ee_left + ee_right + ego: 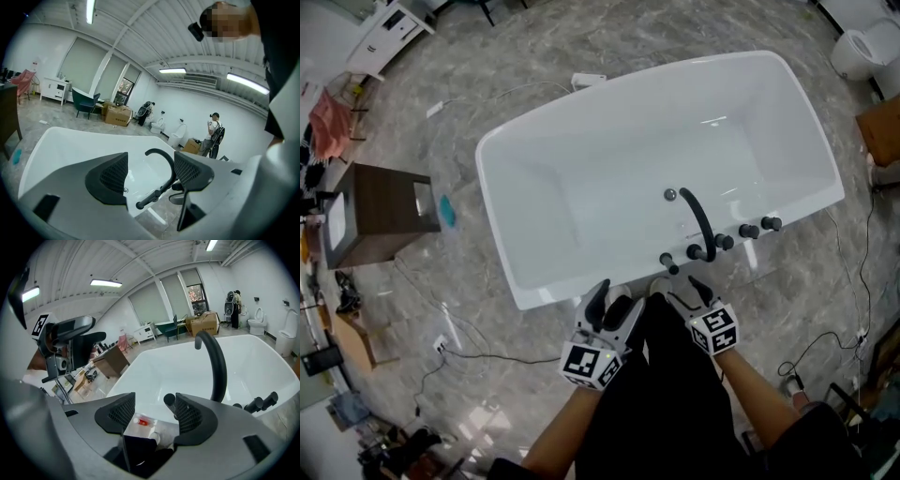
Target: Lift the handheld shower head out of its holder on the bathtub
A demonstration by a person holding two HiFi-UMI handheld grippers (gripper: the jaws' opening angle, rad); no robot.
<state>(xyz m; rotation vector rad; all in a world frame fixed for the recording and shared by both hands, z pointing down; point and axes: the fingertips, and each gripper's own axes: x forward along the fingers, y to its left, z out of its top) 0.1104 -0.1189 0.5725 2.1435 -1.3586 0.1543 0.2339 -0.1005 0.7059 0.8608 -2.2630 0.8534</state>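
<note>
One white bathtub [581,187] stands on the floor. Two grippers hover at its near rim, the left gripper [150,169] and the right gripper [152,413], both spread wide and holding nothing. On that rim are one curved black spout [700,218], three knobs [749,231] and one handheld shower head [668,263] in its holder, just left of the spout.

Bathtub [609,169]: glossy white, smooth (acrylic by the look). Spout [697,217] and handheld shower head [668,263]: matt black. Floor [487,75]: polished grey marble look. Cabinet [380,211]: brown wood grain, matt. Left tongs [150,171]: pale matt plastic, pads [111,174] dark, mesh-textured.
</note>
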